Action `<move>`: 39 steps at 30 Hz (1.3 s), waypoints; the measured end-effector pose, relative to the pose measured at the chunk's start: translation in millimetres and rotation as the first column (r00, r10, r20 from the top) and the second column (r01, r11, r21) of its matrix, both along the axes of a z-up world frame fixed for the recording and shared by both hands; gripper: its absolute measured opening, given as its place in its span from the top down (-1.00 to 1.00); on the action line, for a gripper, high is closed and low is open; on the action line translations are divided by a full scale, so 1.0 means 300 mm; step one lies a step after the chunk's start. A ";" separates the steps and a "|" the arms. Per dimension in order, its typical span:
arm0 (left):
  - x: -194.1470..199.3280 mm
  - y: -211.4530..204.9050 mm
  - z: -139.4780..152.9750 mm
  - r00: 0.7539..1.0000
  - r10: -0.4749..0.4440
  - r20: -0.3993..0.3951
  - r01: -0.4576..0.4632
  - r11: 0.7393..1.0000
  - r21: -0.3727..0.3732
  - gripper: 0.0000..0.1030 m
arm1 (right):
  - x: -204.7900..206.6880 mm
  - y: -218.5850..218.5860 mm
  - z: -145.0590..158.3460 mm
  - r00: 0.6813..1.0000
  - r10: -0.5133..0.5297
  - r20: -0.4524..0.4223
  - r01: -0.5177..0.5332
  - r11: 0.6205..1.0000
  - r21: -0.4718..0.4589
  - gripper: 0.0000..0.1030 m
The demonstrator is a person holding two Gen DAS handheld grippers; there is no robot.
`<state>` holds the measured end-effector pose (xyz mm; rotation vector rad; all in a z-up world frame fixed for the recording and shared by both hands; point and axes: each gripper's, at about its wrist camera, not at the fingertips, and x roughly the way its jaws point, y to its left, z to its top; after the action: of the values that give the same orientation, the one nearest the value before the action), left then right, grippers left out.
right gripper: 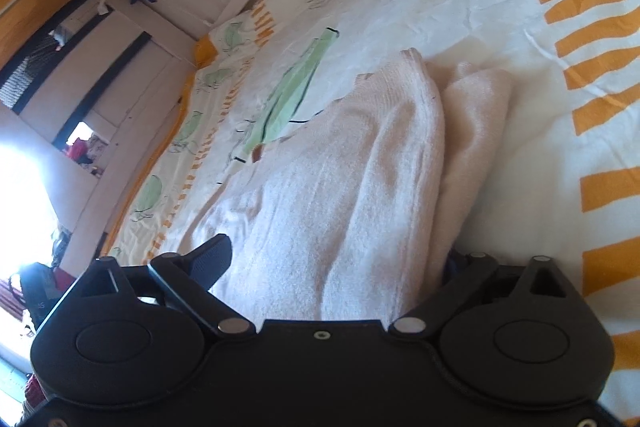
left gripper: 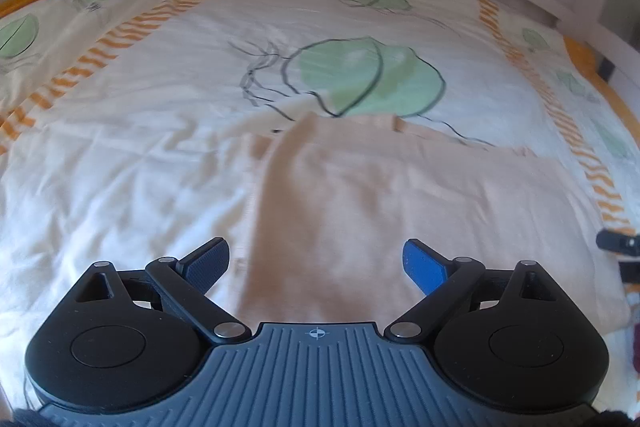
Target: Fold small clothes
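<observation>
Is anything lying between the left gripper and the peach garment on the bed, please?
Nothing visible does. The left gripper hangs directly over the garment with its jaws open and empty, and only bare fabric shows between them; the bedcover beside it carries no loose objects.

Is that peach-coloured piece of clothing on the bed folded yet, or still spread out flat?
Partly folded. The peach garment has one side turned over itself on the bedspread, and the right wrist view shows stacked layers with a rolled edge.

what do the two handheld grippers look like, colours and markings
The left gripper is black with a ribbed grey-blue body bearing a small crosshair mark, silver pivot pins and blue textured finger pads. The right gripper is all black, with matching silver pins.
</observation>
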<state>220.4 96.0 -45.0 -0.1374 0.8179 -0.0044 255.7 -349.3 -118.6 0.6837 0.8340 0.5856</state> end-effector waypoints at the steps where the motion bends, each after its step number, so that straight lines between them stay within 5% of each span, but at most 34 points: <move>1: -0.001 0.032 0.000 1.000 0.017 0.001 -0.017 1.000 -0.012 -0.83 | -0.002 -0.002 0.000 1.000 -0.013 -0.015 0.013 1.000 -0.010 -0.54; 2: -0.001 0.059 -0.001 1.000 0.031 -0.002 -0.031 0.999 -0.022 -0.83 | -0.002 -0.006 -0.001 0.999 -0.025 -0.036 0.024 0.999 -0.021 -0.38; 4: -0.010 0.105 -0.006 0.999 0.044 -0.008 -0.045 0.998 -0.045 -0.83 | 0.004 -0.013 -0.008 0.995 -0.049 -0.090 0.044 0.998 -0.050 0.34; 5: -0.015 0.123 -0.009 0.999 0.046 -0.010 -0.046 0.998 -0.051 -0.83 | 0.004 -0.020 -0.008 0.993 -0.058 -0.106 0.054 0.998 -0.040 0.38; 13: -0.057 0.265 -0.044 0.997 0.070 -0.032 -0.073 0.990 -0.118 -0.83 | 0.006 0.065 0.166 0.994 -0.085 -0.067 0.077 0.990 -0.115 0.43; 20: -0.037 0.317 -0.057 0.999 0.039 -0.032 -0.044 0.986 -0.161 -0.83 | 0.049 0.288 0.321 1.000 -0.018 -0.015 0.015 0.989 -0.150 0.44; 29: -0.019 0.338 -0.084 0.999 0.038 0.033 -0.033 0.989 -0.144 -0.83 | 0.084 0.582 0.335 0.995 0.100 -0.014 -0.101 0.984 -0.144 0.46; 39: -0.046 0.378 -0.096 0.997 0.033 0.065 -0.019 0.978 -0.206 -0.83 | 0.088 0.807 0.278 0.991 0.132 -0.032 -0.136 0.972 -0.193 0.46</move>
<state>206.5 209.5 -73.9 -0.3414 0.7466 -0.0684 282.1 -107.2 -35.2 0.4572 0.9471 0.6098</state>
